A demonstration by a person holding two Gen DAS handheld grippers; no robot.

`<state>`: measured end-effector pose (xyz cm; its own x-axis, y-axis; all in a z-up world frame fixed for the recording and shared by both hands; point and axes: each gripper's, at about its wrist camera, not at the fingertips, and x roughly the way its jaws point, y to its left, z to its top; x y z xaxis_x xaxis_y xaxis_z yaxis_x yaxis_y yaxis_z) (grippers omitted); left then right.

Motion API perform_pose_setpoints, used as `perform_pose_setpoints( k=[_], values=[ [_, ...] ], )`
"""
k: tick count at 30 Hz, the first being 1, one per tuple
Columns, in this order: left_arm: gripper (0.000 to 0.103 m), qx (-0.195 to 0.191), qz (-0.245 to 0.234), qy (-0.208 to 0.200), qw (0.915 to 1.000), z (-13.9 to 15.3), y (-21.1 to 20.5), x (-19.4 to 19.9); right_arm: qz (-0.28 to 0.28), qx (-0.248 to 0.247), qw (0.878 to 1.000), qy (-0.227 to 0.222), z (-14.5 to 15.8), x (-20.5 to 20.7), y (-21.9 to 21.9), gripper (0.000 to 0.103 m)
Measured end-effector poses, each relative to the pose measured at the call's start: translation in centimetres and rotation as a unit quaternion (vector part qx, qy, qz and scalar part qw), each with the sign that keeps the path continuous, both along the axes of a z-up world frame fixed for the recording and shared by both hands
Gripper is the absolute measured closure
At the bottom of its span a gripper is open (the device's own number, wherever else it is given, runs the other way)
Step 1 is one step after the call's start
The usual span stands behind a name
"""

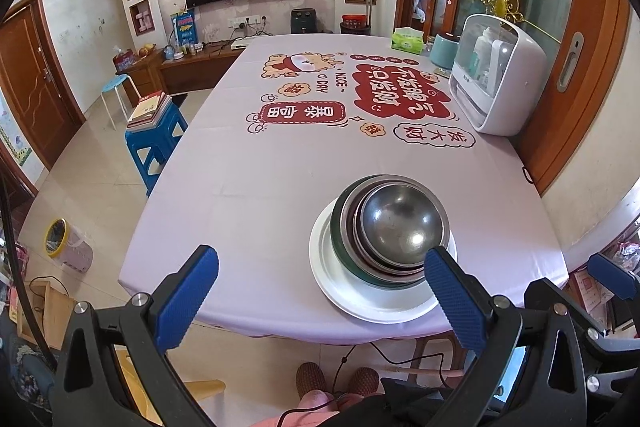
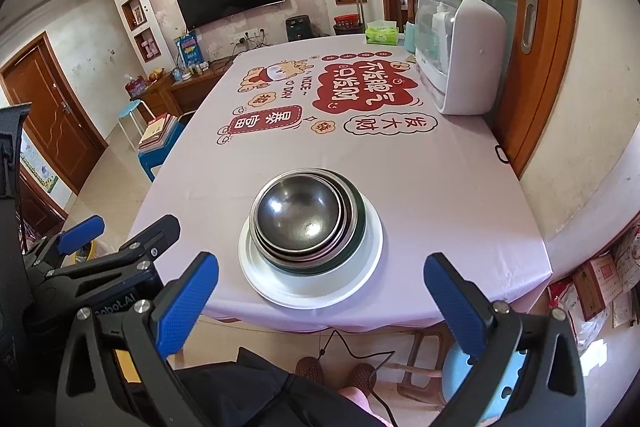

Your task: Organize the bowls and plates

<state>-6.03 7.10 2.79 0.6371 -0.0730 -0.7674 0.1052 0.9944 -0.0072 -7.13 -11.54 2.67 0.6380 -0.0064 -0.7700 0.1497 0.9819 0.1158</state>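
Observation:
A stack of steel bowls (image 1: 400, 223) (image 2: 300, 215) nests inside a green-rimmed bowl on a white plate (image 1: 340, 291) (image 2: 360, 267), near the table's front edge. My left gripper (image 1: 320, 263) is open, held back from the table edge and above the floor, with the stack ahead on its right side. My right gripper (image 2: 320, 271) is open too, with the stack centred ahead between its blue pads (image 2: 188, 303). Neither touches the dishes. The other gripper (image 2: 80, 231) shows at the left of the right wrist view.
A lilac tablecloth (image 1: 280, 167) with red printed characters covers the table. A white dish cabinet (image 1: 496, 75) (image 2: 460, 51), a teal canister (image 1: 444, 51) and a tissue box (image 1: 408, 41) stand at the far right. Blue stools (image 1: 154, 143) stand left; slippered feet (image 1: 312, 379) and a cable lie below.

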Motion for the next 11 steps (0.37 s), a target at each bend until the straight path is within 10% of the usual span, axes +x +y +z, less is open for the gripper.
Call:
perform_pose_setpoints(
  k=[11],
  values=[
    [0.001,0.003,0.001,0.0,1.0,-0.11,-0.04,0.3,-0.002,0.0,1.0,0.006,-0.44,0.36,0.24,0.0]
  ],
)
